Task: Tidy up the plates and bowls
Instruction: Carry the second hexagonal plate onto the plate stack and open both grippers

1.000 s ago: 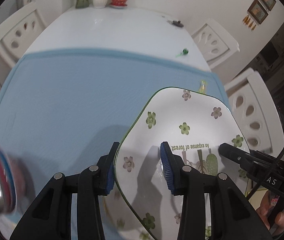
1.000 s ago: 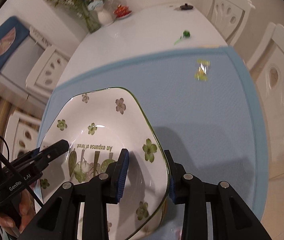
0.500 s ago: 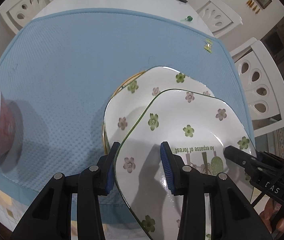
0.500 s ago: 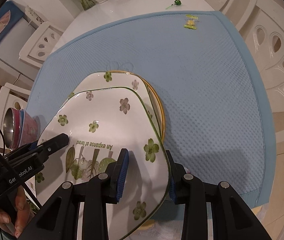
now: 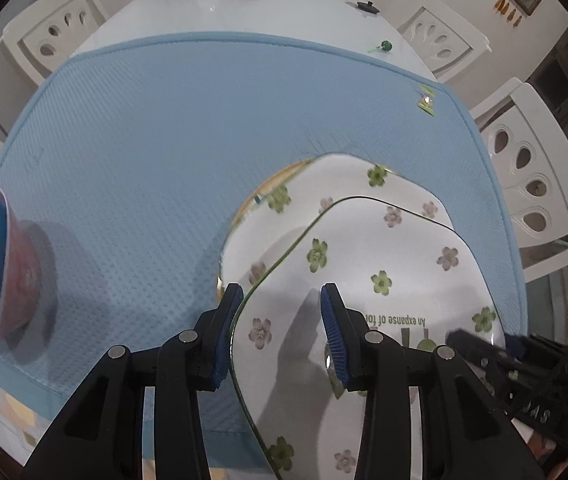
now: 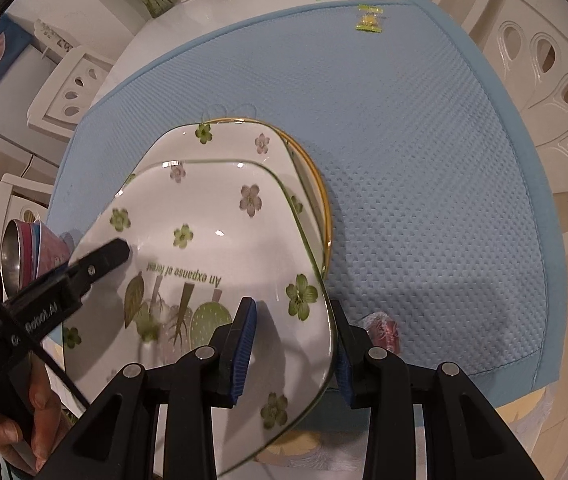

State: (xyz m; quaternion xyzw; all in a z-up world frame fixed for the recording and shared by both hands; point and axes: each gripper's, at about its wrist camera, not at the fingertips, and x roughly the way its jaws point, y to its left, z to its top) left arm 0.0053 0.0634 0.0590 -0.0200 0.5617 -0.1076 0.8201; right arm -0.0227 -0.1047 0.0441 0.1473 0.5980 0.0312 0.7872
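Left wrist view: blue textured mat (image 5: 155, 128); left gripper (image 5: 279, 332) clamps the rim of the white flower-printed square plate (image 5: 384, 288) above a matching plate (image 5: 324, 184). Right wrist view: right gripper (image 6: 292, 344) clamps the opposite rim; lower level, corners aligned.

My plate (image 6: 211, 240) is white with green and pale pink flowers, green lettering and a thin green rim. The plate beneath (image 6: 239, 140) matches it; the lowest plate's rim (image 6: 320, 200) is gold. The mat (image 5: 143, 140) is light blue, waffle-textured. My pads (image 5: 334, 336) are blue.
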